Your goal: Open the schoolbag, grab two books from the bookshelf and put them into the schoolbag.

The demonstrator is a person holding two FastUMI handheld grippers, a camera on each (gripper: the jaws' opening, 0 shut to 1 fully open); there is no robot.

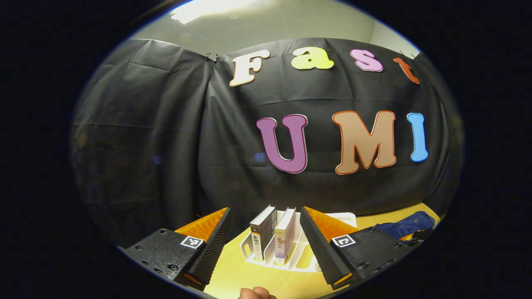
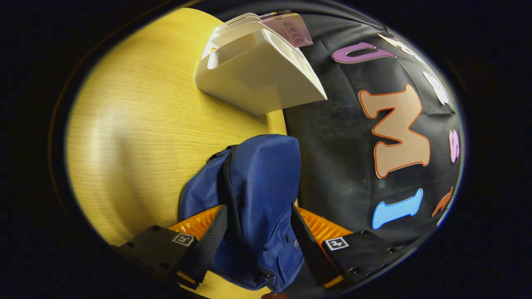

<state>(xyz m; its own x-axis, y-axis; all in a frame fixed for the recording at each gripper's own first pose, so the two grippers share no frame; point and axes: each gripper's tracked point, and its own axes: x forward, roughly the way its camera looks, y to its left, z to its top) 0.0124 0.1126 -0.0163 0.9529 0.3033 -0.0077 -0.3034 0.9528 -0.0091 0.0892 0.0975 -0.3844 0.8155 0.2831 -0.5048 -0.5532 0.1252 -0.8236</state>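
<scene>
In the left gripper view, two books stand upright in a white bookshelf rack on the yellow table: a dark-spined book and a pale one. My left gripper is open, held off the table with the books framed between its fingers. The blue schoolbag lies farther right. In the right gripper view the schoolbag lies on the table with its zipper shut. My right gripper is open, its fingers straddling the bag. The bookshelf stands beyond, a pink-covered book showing in it.
The wooden table has free room to the left of the bag in the right gripper view. The black cloth wall stands right behind the rack and bag. Part of a hand shows at the bottom edge.
</scene>
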